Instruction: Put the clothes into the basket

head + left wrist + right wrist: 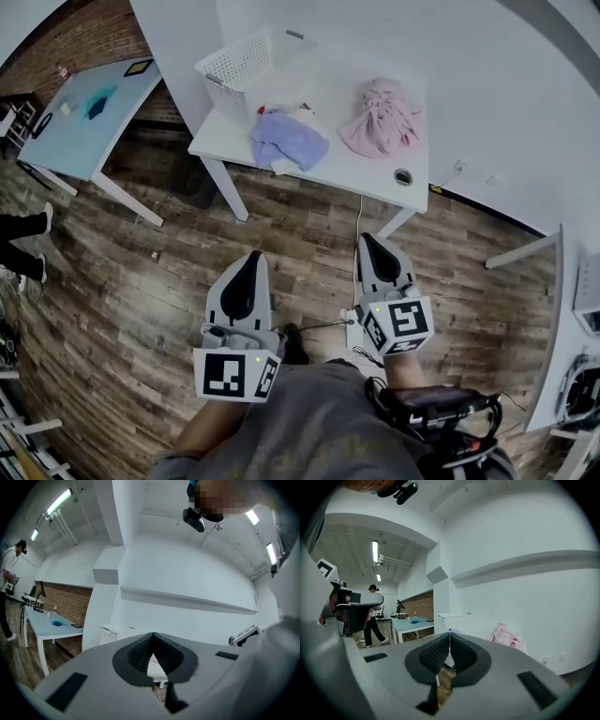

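Note:
A white table stands ahead against the wall. On it lie a lavender-blue garment in the middle and a pink garment to the right, the pink garment also showing in the right gripper view. A white slatted basket sits at the table's far left corner; the basket shows in the left gripper view too. My left gripper and right gripper are held over the wooden floor, short of the table, both shut with nothing between the jaws.
A light blue table with small items stands at the left. A person stands farther off in the room. A cable runs down from the white table to the floor. Another white desk's edge is at the right.

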